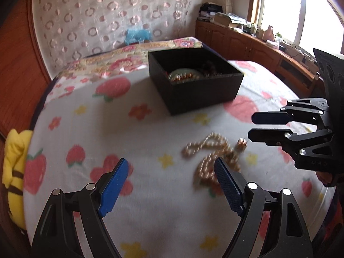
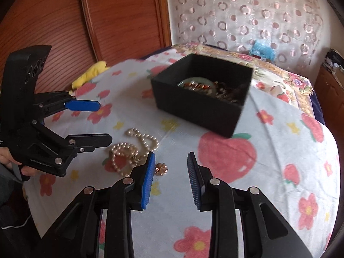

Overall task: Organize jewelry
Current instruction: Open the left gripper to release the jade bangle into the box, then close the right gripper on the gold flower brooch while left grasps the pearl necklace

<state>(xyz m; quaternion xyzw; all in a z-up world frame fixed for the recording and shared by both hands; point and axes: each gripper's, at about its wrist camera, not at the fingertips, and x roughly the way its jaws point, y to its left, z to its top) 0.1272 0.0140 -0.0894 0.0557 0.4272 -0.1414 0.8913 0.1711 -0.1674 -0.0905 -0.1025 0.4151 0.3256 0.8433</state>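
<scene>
A pearl necklace (image 1: 211, 157) lies in loops on the flowered cloth; in the right wrist view (image 2: 133, 148) it lies just left of my right gripper's left finger. A small rose-gold flower piece (image 2: 161, 168) lies beside it, also visible in the left wrist view (image 1: 242, 143). A black open box (image 1: 193, 79) holds a green bangle and beaded jewelry (image 2: 200, 86). My left gripper (image 1: 172, 167) is open and empty, above the cloth, its right finger over the necklace. My right gripper (image 2: 171, 161) is open and empty, hovering near the flower piece.
The cloth (image 1: 133, 129) covers a rounded surface whose edges drop off on all sides. A yellow plush toy (image 1: 15, 167) lies at the left edge. A wooden panel (image 2: 64, 17) and a patterned curtain (image 2: 247, 10) stand behind. Wooden cabinets (image 1: 258, 49) line the window side.
</scene>
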